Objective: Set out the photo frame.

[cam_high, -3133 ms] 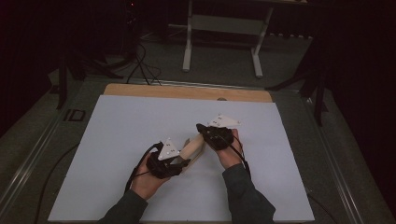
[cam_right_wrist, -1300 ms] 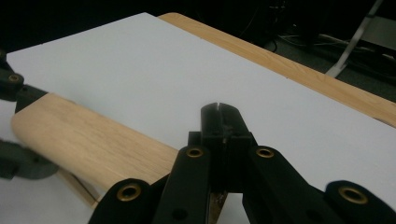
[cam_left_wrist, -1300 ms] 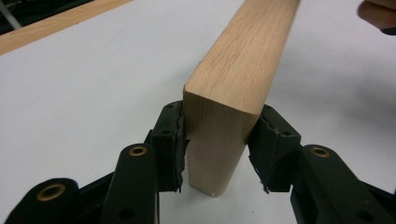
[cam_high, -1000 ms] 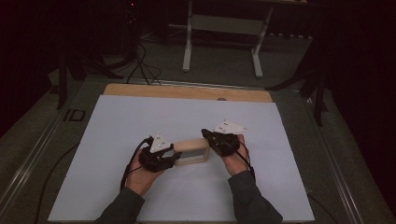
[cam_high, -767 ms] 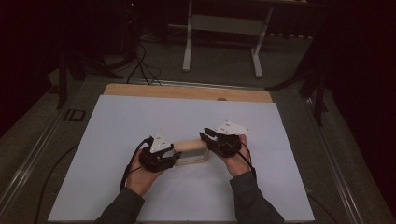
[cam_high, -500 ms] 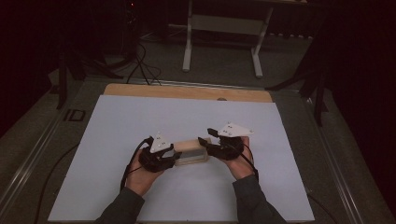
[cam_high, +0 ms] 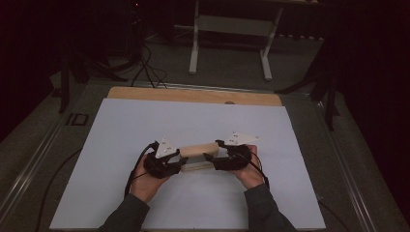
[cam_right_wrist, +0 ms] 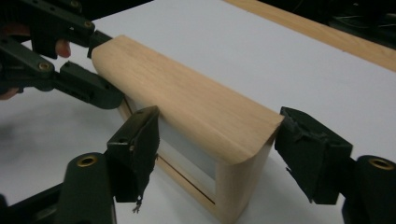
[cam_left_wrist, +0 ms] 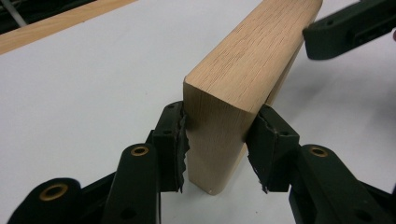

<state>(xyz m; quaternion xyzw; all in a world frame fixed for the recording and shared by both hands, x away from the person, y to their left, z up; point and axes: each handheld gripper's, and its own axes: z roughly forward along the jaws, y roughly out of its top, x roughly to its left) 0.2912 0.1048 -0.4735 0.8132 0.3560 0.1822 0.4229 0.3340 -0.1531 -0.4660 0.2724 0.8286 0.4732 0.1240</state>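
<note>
Standing on the white mat near the middle of the table, a wooden frame stretches left to right between two hand-held grippers. It is a hollow oak box with rounded corners, resting on one long side, so that the open window through it faces the near and far edges of the table.

The left gripper clamps the frame's left end. In the left gripper view its two ragged black pads press against both faces of the upright end piece, low down near the mat. So those jaws are clenched on the wood.

The right gripper sits at the frame's right end. In the right gripper view the frame lies between the jaws, but one pad stands just beside the open face and the other pad hangs a little off the far corner. A gap shows on each side, so these jaws are released and straddle the end without gripping it.

About three seconds ago the frame was slanted, with the right hand farther up the table than the left. Now it lies level across the mat, and both hands sit in line at its ends. Over the last second the right gripper has shifted only slightly at its end.
</note>
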